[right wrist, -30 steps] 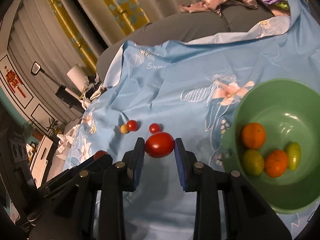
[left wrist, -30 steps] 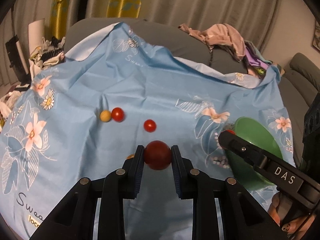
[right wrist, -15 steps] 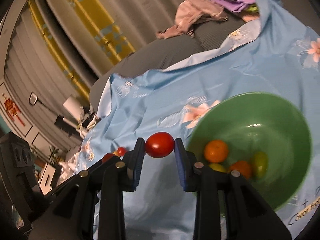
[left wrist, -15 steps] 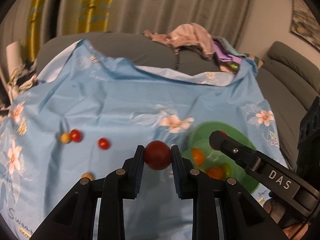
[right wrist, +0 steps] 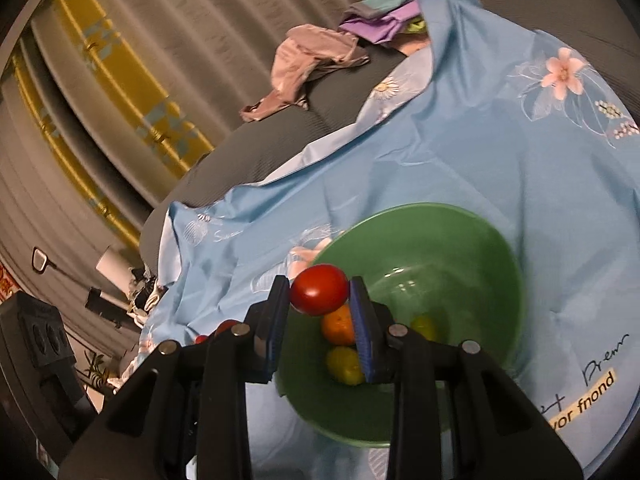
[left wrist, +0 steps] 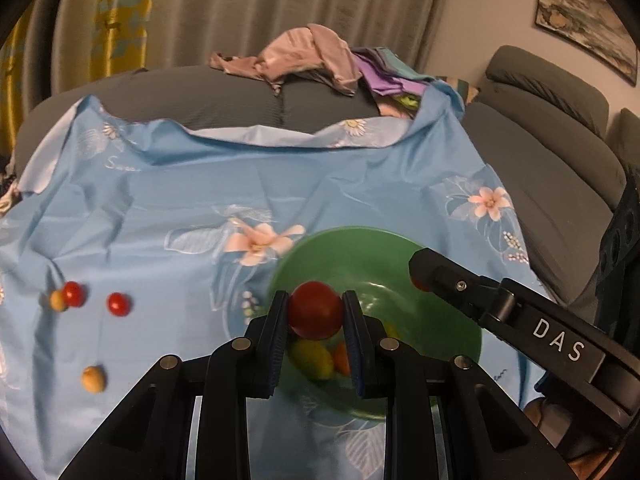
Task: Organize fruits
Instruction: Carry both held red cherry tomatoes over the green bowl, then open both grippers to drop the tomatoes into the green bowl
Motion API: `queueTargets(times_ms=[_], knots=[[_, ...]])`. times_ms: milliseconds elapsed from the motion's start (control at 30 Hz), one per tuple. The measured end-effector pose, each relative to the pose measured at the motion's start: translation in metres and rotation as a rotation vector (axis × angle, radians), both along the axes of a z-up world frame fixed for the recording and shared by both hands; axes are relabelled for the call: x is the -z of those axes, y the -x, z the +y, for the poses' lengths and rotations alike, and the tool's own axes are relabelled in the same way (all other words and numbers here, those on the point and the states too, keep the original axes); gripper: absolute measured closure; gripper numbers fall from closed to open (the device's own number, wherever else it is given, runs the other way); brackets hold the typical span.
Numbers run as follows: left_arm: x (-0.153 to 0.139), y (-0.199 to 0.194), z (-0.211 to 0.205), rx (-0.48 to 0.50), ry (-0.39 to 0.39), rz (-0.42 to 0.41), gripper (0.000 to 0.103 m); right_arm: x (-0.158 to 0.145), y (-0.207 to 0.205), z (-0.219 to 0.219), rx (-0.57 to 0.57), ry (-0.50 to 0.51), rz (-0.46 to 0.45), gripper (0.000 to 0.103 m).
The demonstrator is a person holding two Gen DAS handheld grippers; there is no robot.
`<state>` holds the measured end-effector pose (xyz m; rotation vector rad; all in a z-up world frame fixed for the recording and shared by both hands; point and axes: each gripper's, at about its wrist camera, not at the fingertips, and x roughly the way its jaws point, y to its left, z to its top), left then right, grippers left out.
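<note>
Tomatoes now hang over the green bowl (left wrist: 460, 320): left hand-held gripper (left wrist: 314, 312) clamps a dark red tomato (left wrist: 315, 309), right hand-held gripper (right wrist: 319, 292) a brighter tomato (right wrist: 319, 289). Both swung from the blue cloth (left wrist: 180, 200); release seems next.

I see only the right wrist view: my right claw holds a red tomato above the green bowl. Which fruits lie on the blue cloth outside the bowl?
Observer: The left wrist view shows four small ones on the blue cloth: a red fruit right beside a yellow fruit, a second red fruit, and a lone yellow fruit nearer the camera.
Operator: Is the left claw free to fetch them?
Observer: No. The left claw is shut on a dark red tomato, over the green bowl.
Operator: What is on the wall at the right?
Observer: A framed picture, above the grey sofa.
</note>
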<state>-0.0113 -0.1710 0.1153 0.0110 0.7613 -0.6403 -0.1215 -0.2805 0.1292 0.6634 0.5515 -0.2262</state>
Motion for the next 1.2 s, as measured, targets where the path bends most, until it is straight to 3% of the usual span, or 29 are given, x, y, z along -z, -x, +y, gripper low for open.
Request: queueTargets(times_ms=[333, 1000, 1200], knots=[[0.014, -0.003, -0.025, 0.061, 0.011, 0.087, 0.078, 0.006, 0.008, -0.019, 0.078, -0.006, 0.033, 0.072], [0.035, 0.001, -0.052, 0.114, -0.017, 0.139, 0.078, 0.023, 0.008, -0.038, 0.165, -0.007, 0.136, 0.071], [0.036, -0.002, -0.052, 0.131, 0.015, 0.163, 0.077, 0.024, 0.007, -0.039, 0.175, -0.006, 0.152, 0.070]])
